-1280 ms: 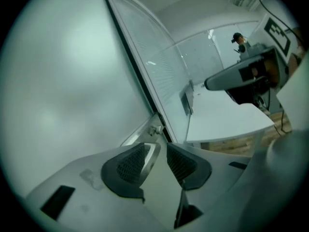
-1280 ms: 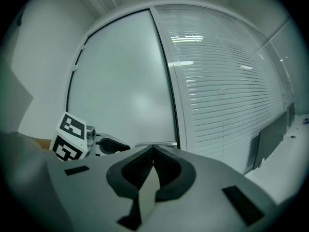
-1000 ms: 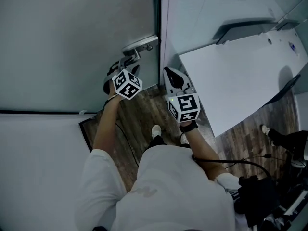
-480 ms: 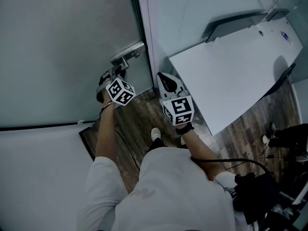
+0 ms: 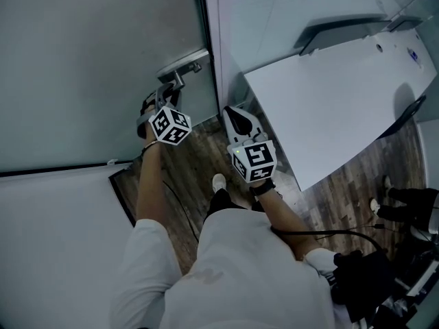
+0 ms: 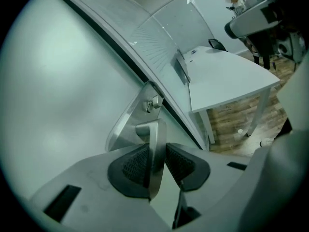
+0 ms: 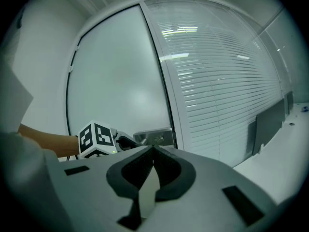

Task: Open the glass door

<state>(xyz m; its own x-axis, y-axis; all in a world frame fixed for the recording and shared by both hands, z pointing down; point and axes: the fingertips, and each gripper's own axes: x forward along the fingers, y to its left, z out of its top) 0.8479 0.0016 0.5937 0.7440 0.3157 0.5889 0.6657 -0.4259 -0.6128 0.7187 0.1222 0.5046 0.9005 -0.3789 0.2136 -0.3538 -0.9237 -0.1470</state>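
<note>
The frosted glass door [image 5: 89, 60] carries a metal lock plate [image 5: 182, 64] with a lever handle [image 5: 171, 81] at its right edge. My left gripper [image 5: 167, 96] reaches up to that handle. In the left gripper view its jaws have just been closing, and both dark pads [image 6: 137, 164] press on the flat metal handle [image 6: 155, 134] between them. My right gripper [image 5: 236, 118] hangs shut and empty beside the door frame, to the right of the left one. The right gripper view shows its pads [image 7: 166, 166] meeting, with the left gripper's marker cube [image 7: 96, 138] and lock plate [image 7: 154, 137] beyond.
A white door frame [image 5: 209, 46] and a glass wall with blinds [image 5: 288, 5] stand right of the door. A white table [image 5: 336, 94] juts in at the right. Black gear and cables [image 5: 363, 273] lie at the lower right, near another person's shoes [image 5: 384, 184].
The left gripper's jaws have closed onto the lever handle and stayed there. The right gripper has sunk a little beside the door frame. The head view has shifted slightly.
</note>
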